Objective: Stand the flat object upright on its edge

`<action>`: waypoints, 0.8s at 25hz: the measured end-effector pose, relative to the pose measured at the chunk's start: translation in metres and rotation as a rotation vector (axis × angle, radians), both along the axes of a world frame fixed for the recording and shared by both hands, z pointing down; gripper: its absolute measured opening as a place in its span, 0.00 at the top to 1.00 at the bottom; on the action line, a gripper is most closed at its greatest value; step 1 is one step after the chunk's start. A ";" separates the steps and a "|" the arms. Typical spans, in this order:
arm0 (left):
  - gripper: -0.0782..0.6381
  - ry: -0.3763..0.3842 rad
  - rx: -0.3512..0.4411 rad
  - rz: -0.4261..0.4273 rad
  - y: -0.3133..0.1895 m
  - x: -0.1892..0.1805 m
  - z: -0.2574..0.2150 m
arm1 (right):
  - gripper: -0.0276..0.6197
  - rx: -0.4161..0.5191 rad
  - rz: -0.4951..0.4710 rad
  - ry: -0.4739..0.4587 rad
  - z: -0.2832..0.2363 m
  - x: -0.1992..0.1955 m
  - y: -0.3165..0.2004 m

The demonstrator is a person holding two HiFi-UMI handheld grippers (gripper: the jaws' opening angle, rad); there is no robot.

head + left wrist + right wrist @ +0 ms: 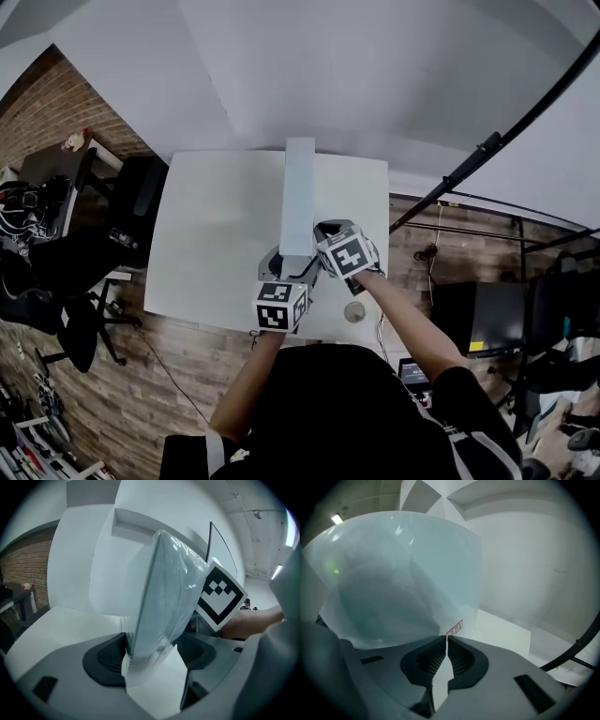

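Observation:
The flat object (298, 199) is a pale panel wrapped in clear plastic. It stands on its edge on the white table (211, 234) and shows as a narrow strip from above. My left gripper (277, 261) holds its near end; in the left gripper view the panel (168, 597) rises edge-on between the dark pads (108, 660), which press on both faces. My right gripper (322, 234) is at the panel's right side. In the right gripper view the broad wrapped face (398, 578) fills the left, and the jaws pinch the thin wrap edge by a small label (455, 629).
A black office chair (131, 202) stands left of the table. A black pole (487, 150) slants across the right. A small round thing (354, 311) lies near the table's front edge. A dark screen (478, 319) sits on the floor at right.

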State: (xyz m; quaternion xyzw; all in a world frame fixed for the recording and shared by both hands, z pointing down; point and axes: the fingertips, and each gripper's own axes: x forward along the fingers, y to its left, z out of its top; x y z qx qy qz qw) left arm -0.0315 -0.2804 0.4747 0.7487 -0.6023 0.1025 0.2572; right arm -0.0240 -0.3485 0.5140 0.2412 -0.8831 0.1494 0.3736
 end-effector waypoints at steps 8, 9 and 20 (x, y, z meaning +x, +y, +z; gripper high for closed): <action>0.42 -0.005 0.000 0.054 -0.021 -0.005 0.000 | 0.88 -0.011 0.033 -0.023 -0.002 -0.006 -0.016; 0.42 -0.005 0.001 0.060 -0.023 -0.006 0.000 | 0.88 -0.009 0.038 -0.020 -0.002 -0.006 -0.018; 0.42 -0.009 -0.003 0.099 -0.049 -0.016 0.001 | 0.88 0.028 0.093 -0.031 -0.017 -0.016 -0.048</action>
